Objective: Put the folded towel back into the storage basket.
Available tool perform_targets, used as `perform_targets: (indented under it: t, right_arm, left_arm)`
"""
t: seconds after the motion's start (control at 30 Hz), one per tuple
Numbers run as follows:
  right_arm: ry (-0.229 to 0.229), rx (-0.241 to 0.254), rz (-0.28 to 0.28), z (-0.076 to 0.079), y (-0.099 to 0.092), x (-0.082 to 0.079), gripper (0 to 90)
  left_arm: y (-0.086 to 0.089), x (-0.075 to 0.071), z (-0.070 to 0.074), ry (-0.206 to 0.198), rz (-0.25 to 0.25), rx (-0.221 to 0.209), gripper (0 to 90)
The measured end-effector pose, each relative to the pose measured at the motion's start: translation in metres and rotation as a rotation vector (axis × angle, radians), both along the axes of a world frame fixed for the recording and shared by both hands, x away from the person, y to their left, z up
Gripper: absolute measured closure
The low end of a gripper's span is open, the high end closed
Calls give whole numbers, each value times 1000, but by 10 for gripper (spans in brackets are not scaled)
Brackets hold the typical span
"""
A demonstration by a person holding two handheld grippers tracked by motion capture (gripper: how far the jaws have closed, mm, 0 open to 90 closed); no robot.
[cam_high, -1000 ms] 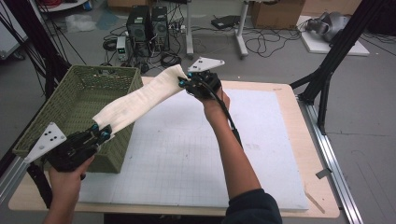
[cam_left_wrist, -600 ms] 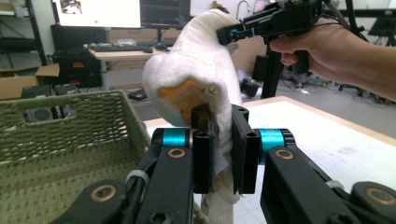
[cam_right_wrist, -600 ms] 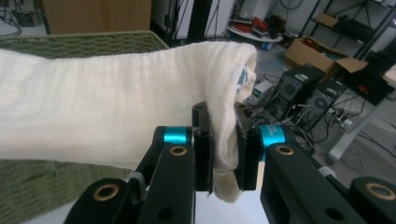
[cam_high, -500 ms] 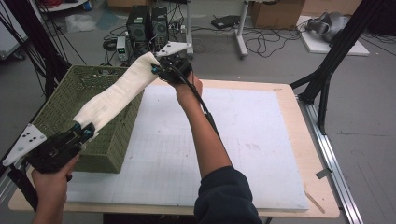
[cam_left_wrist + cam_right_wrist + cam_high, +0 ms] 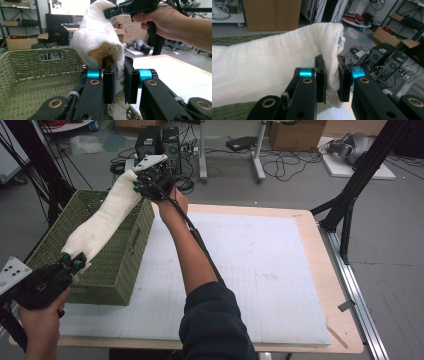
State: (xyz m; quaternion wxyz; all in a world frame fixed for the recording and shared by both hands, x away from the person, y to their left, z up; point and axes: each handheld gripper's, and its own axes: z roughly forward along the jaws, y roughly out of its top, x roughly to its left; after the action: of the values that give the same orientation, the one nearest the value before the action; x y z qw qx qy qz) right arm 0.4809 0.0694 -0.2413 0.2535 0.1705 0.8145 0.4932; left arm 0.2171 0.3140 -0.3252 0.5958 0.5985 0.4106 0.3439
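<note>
A folded white towel (image 5: 102, 222) hangs stretched in the air over a green woven basket (image 5: 120, 265). My left gripper (image 5: 75, 265) is shut on the towel's near end at the lower left of the high view. My right gripper (image 5: 137, 182) is shut on its far end, above the basket's far corner. In the left gripper view the towel (image 5: 98, 40) rises from between the jaws of my left gripper (image 5: 118, 82), with an orange patch near the fold, and the right gripper (image 5: 120, 10) pinches its top. In the right gripper view the towel (image 5: 262, 72) runs left from my right gripper (image 5: 332, 80).
The basket stands on the left edge of a white gridded mat (image 5: 260, 265) covering a wooden table (image 5: 330, 270). Black frame posts (image 5: 360, 175) rise at the right. Computers (image 5: 160, 142), cables and boxes lie on the floor behind the table.
Both hands have carried the towel to the left, from over the mat to over the basket. The right hand moved farther, left and away, and slightly up.
</note>
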Motion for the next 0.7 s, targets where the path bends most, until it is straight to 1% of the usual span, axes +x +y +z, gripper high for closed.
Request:
perform_targets:
  t: [0.17, 0.27, 0.5, 0.7]
  right_arm:
    - [4, 0, 5, -2, 20, 2, 808]
    - [5, -10, 9, -4, 29, 3, 808]
    - [9, -15, 16, -9, 46, 7, 808]
    - [21, -18, 23, -14, 60, 11, 808]
  left_arm:
    - [7, -2, -3, 14, 19, -10, 806]
    - [10, -2, -5, 22, 31, -21, 806]
    - [14, -2, -6, 26, 45, -32, 805]
    - [20, -3, -7, 28, 63, -43, 805]
